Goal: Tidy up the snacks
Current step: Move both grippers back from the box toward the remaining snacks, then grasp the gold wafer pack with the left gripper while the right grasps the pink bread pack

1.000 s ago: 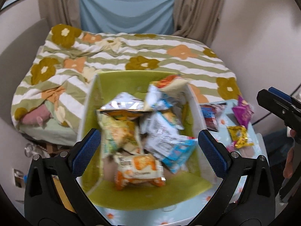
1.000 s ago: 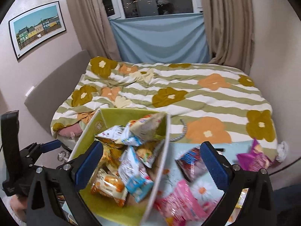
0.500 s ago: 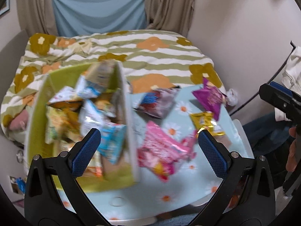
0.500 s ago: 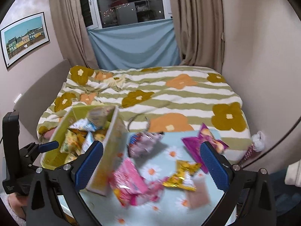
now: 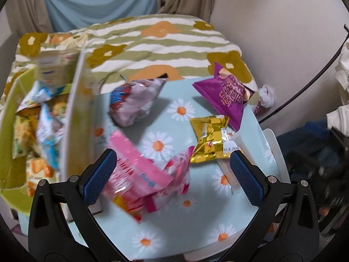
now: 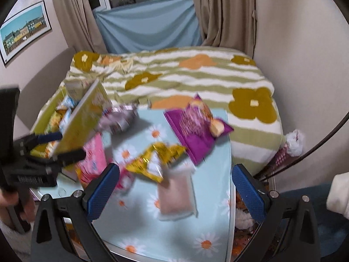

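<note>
In the left wrist view, a green box (image 5: 13, 174) packed with snack packets is seen at 9 o'clock, its pale side wall standing along the left edge of a daisy-print table (image 5: 196, 218). The left gripper (image 5: 173, 174) is held wide open above the table, nothing gripped between its blue pads (image 5: 99, 175). A pink snack bag (image 5: 141, 176) lies between the spread fingers, toward the 7 o'clock side, blurred; whether it is touched by the left pad cannot be told. A silver-lilac bag (image 5: 135, 100) is found at 11 o'clock, just beside the box wall. A gold packet (image 5: 210, 138) lies at 1 o'clock, its upper corner touching or tucked under a purple bag (image 5: 226, 91) placed farther toward 1 o'clock near the table's far edge. A flower-patterned bedspread (image 5: 163, 43) is seen beyond, at 12 o'clock.

In the right wrist view, the left gripper (image 6: 61, 146) is seen at 9 o'clock, beside the box (image 6: 82, 122). The right gripper (image 6: 175, 192) is likewise spread wide and empty. The pink bag (image 6: 91, 159) appears at 10 o'clock, the gold packet (image 6: 152, 161) at 12 o'clock just above the fingers, and the purple bag (image 6: 194, 126) beyond it toward 1 o'clock. A pale pink flat packet (image 6: 176, 196) lies between the pads. A framed picture (image 6: 24, 32) hangs at 10 o'clock.
</note>
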Tool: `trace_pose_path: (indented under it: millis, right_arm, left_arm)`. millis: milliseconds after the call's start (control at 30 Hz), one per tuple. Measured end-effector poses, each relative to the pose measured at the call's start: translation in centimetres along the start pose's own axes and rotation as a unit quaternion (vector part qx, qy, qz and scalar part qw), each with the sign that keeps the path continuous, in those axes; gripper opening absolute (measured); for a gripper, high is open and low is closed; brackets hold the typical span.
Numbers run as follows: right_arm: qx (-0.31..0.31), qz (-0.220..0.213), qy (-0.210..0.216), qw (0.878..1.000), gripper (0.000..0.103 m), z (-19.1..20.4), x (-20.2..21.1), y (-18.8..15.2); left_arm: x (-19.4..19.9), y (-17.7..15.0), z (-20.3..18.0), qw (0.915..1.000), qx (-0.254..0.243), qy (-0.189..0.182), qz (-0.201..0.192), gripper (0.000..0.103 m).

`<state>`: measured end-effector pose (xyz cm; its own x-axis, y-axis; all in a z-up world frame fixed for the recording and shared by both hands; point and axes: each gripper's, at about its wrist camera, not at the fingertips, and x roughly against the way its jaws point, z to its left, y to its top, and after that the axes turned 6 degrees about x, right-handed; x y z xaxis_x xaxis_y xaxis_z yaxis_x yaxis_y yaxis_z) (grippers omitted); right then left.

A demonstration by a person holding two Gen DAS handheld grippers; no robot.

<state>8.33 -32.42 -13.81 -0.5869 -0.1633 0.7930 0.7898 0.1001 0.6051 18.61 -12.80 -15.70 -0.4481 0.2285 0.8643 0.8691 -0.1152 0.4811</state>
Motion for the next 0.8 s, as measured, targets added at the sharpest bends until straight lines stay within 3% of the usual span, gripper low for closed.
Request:
trace_pose_path:
  millis: [267,500,600,800]
  right_arm:
    - [0.004,0.016,0.011,1.0,0.103,-1.3,-4.1,-2.6]
    - [0.023,0.039,0.019,0.999,0.103,-0.8,-7.0,-4.5]
    - [0.03,0.047,0.021,0.998,0.103,-0.5,-8.0,-5.1]
    - [0.047,0.058,0.021,0.997,0.102,0.0,-9.4,-5.8]
  left_arm:
    - [-7.4,2.3,-4.1,0.9979,-0.026,-0.028,0.053,0.102]
    - [-13.3,1.6,-6.3,0.9908,-0.046,-0.034,0.123,0.08]
    - [-14.4,1.2,-6.1,0.9891,-0.035,-0.045,0.136,0.066]
    - [-15.0,1.2,-5.6,0.9896,-0.027,-0.048,0.133,0.056]
